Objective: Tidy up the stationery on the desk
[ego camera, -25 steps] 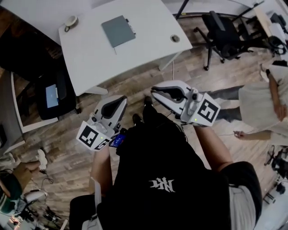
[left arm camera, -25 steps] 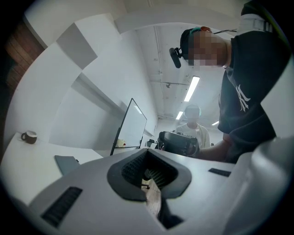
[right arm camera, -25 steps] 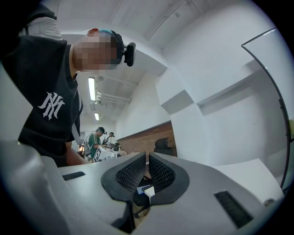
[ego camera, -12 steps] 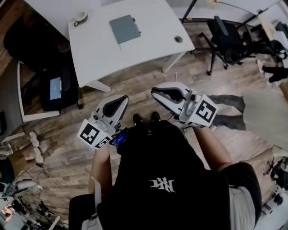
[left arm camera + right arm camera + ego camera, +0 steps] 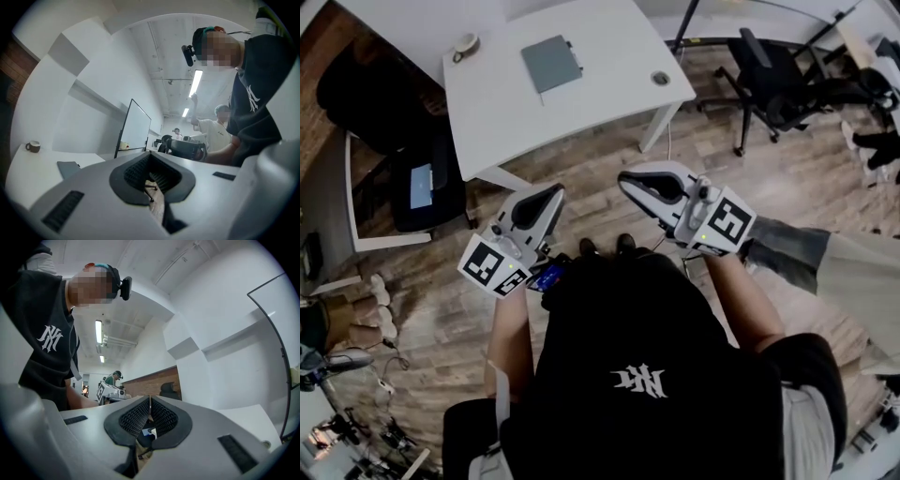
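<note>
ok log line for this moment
phase: standing off desk | left hand-held gripper: shut, empty | right hand-held gripper: shut, empty | grey folder: on desk

Head cam sits high, looking steeply down past the person's chest at the floor, with the white table [image 5: 581, 112] far off up top. Each tool cam rides right behind its own jaws, pointing roughly level. The left tool [image 5: 551, 195] cam faces the right tool [image 5: 625, 178] and vice versa. All three catch the table.
</note>
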